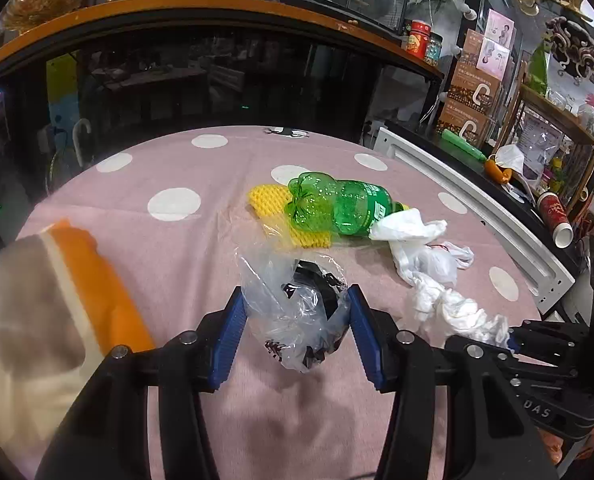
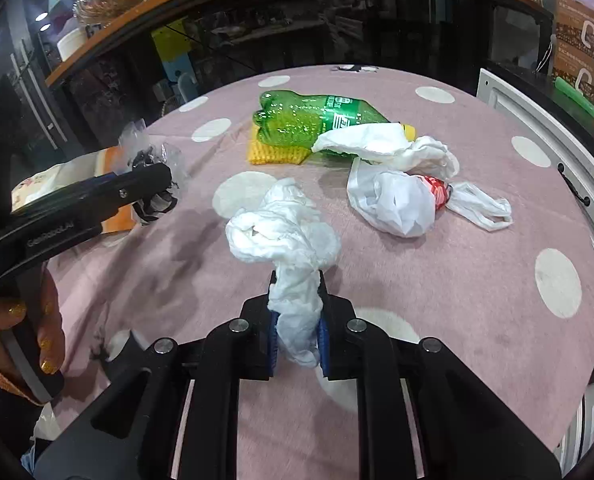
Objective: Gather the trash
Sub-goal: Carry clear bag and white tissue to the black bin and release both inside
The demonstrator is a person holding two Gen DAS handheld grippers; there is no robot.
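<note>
**Both claws loaded, most of the trash left on the worktop**

Left claw [image 1: 295, 320] pinching a clear plastic bag [image 1: 293, 304] with dark scraps inside, blue pads pressed into its sides, bag lifted off the pink spotted worktop [image 1: 137, 264]. Right claw [image 2: 295, 320] nearly pressed together on the tail of a crumpled white tissue wad [image 2: 285, 224], bulk of the wad bulging beyond the pads.

Remaining on the worktop, far side: green plastic bottle [image 2: 313, 120] lying on its side over a yellow mesh sleeve [image 2: 275, 154], bottle neck under a white plastic bag [image 2: 393, 192] wrapped partly round something red. To the left, an orange-and-white pouch [image 1: 69, 300] close beside the left claw, blurred. No bin seen in either view.

Risks from here:
- Slippery, thin film in the left claw; grip only on loose folds, so likely to slide out or spill the dark scraps if the mouth tips downward.
- Tissue held by a thin twisted tail; could tear or pull free on a quick swing, dropping the heavier bulk.
- Claws close together; possible tangling of tissue and bag, or a knock between the tools.
- Low carry across the worktop could snag the white plastic bag and roll the bottle toward the edge.
- Left claw could brush the pouch and push it off.
</note>
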